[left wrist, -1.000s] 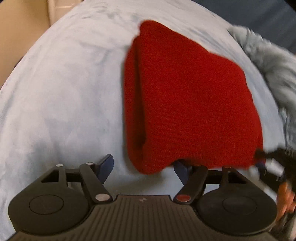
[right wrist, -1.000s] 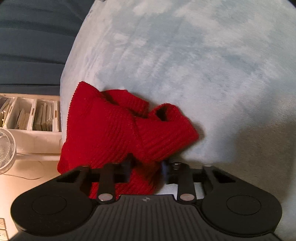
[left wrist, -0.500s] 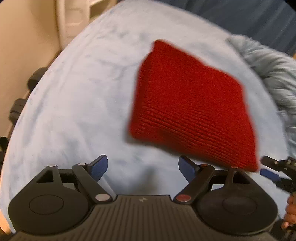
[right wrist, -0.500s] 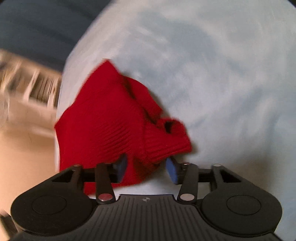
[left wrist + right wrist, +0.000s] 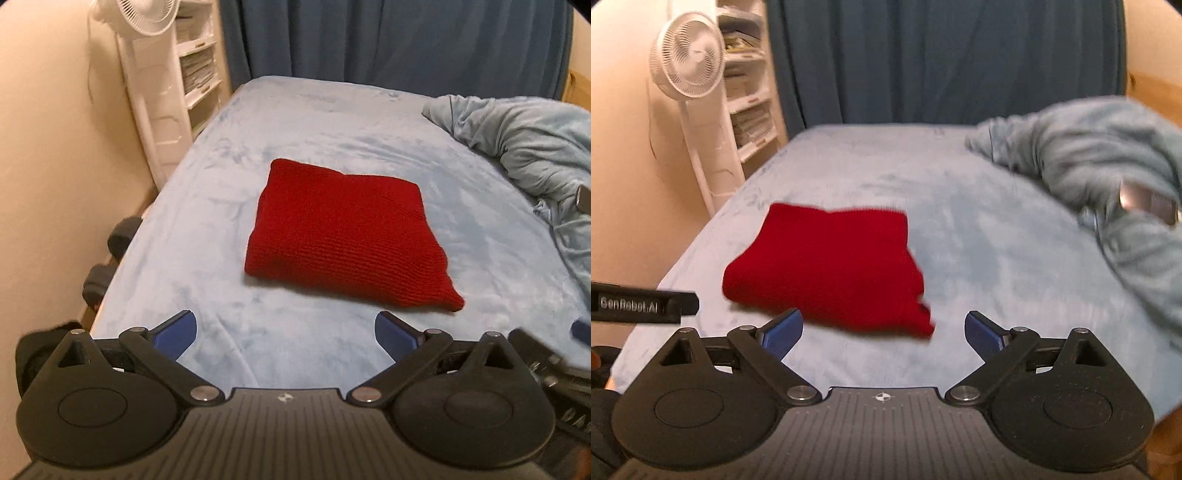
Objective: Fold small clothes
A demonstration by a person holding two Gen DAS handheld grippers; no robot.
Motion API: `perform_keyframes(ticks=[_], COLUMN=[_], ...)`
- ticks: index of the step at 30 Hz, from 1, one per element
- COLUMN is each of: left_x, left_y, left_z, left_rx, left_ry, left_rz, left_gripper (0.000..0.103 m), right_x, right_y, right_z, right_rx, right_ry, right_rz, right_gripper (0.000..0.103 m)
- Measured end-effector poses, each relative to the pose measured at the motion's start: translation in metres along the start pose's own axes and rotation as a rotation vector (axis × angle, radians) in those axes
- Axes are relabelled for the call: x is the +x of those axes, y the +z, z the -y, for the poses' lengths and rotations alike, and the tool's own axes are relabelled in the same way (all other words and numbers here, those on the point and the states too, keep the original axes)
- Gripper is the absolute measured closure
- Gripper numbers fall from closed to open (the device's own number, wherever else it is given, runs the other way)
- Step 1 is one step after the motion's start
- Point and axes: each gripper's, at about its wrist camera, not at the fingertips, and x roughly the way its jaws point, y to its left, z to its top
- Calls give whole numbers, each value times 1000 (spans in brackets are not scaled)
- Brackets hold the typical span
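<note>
Sweater [image 5: 347,236] lies on bed [image 5: 229,192], blanket [image 5: 524,147] to its right.

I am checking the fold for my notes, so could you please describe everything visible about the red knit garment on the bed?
The red knit garment is a thick, ribbed piece, folded into a roughly square, slightly puffy bundle. It lies flat on the pale blue bed cover, left of the crumpled blue blanket and apart from it. Its near right corner ends in a small point. In the blurred right wrist view that edge looks layered. Nothing grips it: both grippers are open and short of it. Which garment it is cannot be told.
</note>
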Motion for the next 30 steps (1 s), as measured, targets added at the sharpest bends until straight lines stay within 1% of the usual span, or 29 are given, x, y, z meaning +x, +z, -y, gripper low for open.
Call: perform_keyframes(ticks=[5, 10, 16, 30], left_x=[-19, -35, -40, -40], left_y=[-12, -18, -22, -27], left_z=[-9, -8, -8, -5], left_rx=[-30, -3, 4, 19], left_ry=[29, 70, 57, 56], left_rz=[4, 33, 28, 15], left_gripper=[0, 0, 0, 0], right_x=[-15, -26, -33, -28], right_y=[-10, -9, -12, -13], right_z=[-11, -19, -26, -29], right_rx=[6, 9, -7, -21], right_ry=[-23, -8, -4, -9], right_rz=[-13, 6, 14, -14], right_gripper=[7, 7, 7, 6])
